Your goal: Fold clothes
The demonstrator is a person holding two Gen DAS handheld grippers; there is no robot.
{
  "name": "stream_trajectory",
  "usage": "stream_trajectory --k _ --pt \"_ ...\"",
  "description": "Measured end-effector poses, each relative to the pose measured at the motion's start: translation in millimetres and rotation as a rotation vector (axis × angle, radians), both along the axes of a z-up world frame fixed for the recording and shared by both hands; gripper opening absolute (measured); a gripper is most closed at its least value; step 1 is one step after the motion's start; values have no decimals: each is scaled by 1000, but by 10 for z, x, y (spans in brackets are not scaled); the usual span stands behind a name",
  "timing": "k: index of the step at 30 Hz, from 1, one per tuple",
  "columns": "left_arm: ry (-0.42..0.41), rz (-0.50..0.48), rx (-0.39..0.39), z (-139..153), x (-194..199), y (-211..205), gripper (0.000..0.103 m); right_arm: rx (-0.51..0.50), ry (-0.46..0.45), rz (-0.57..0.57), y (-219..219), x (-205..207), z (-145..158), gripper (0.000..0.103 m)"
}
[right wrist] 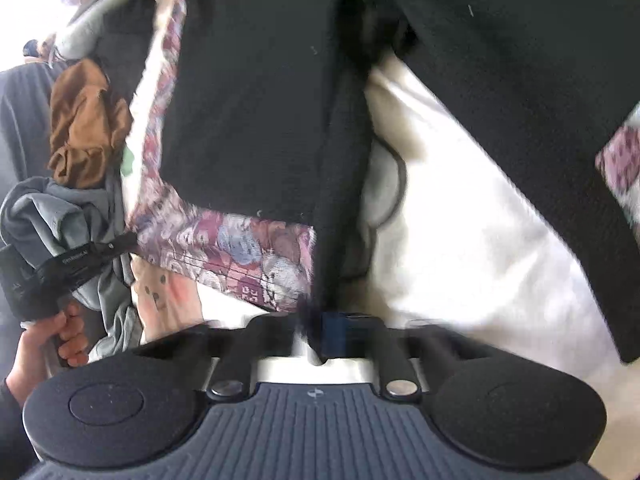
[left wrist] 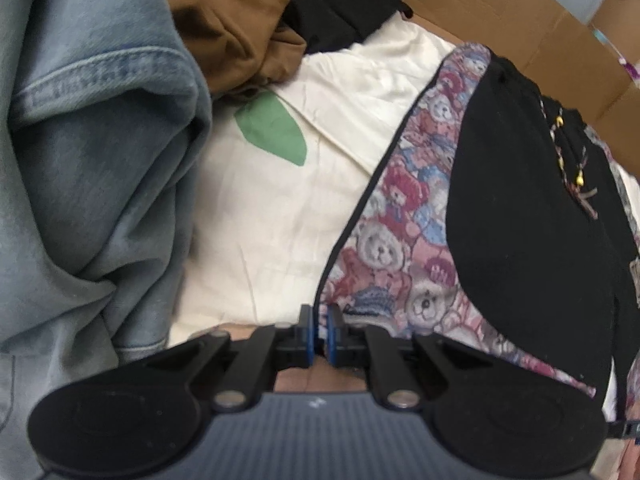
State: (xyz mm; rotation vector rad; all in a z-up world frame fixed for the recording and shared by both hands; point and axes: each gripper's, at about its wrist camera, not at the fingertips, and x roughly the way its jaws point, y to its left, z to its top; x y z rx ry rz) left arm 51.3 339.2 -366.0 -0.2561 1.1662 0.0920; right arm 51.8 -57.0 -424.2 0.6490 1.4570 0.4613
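Note:
A garment with a teddy-bear print point(left wrist: 404, 216) and a black panel point(left wrist: 520, 216) lies on the cream sheet point(left wrist: 280, 220). In the left wrist view my left gripper point(left wrist: 319, 326) is at the garment's near corner, shut on its black-piped edge. In the right wrist view the same garment point(right wrist: 256, 100) hangs draped in front of the camera, with a print band point(right wrist: 224, 248) along its lower edge. My right gripper point(right wrist: 322, 330) is shut on a black fold of it, which hides the fingertips.
A pale denim jacket point(left wrist: 92, 168) is heaped at the left. A brown garment point(left wrist: 236, 28) and a dark one point(left wrist: 340, 4) lie behind the sheet. A cardboard box wall point(left wrist: 520, 28) closes the far right. A person's hand point(right wrist: 48, 332) grips a black handle at the left.

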Motion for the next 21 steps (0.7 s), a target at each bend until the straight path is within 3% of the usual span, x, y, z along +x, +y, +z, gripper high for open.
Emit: stream_trajectory --k 8,15,19,21 --pt "-10 42 -2 148 -117 94 6 53 1 83 36 18 44 2" --pt "53 44 57 -89 -8 45 7 -10 24 78 156 16 -13 4" --pt "83 41 98 -115 80 -3 14 -66 -26 100 182 40 113 12" --pt "73 49 94 -61 77 -3 14 -92 -49 100 146 52 193 27"
